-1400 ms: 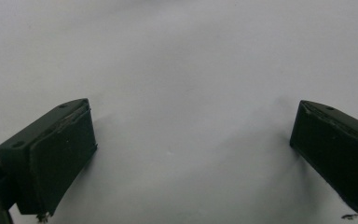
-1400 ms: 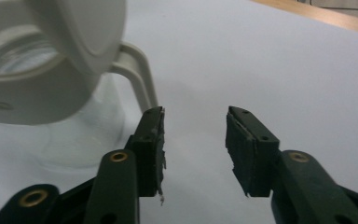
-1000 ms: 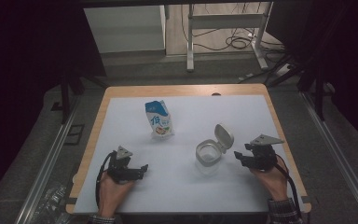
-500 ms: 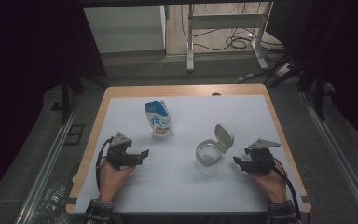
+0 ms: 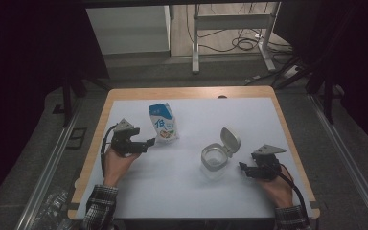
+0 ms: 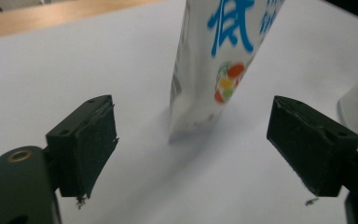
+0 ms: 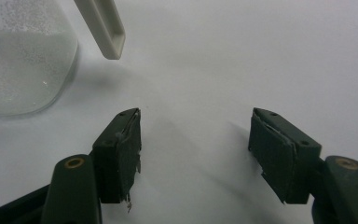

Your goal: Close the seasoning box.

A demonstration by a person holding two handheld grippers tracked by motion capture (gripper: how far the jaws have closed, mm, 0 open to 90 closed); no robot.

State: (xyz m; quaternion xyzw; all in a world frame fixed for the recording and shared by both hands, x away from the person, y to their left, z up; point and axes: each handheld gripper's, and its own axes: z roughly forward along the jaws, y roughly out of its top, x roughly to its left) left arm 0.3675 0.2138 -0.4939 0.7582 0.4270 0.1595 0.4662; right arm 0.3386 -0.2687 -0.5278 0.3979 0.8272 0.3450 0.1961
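Pouch (image 5: 163, 122) upright, long axis vertical, leaning slightly

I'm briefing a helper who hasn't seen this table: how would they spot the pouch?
On the white table, look left of middle, toward the far edge. The pouch stands upright there, just beyond the left tool. Unlike the clear jar with its flipped-up lid, it is white and blue with large blue characters.

High view looks down on the table (image 5: 182, 191); gripper views sit close, perhaps sharing its white sheet.
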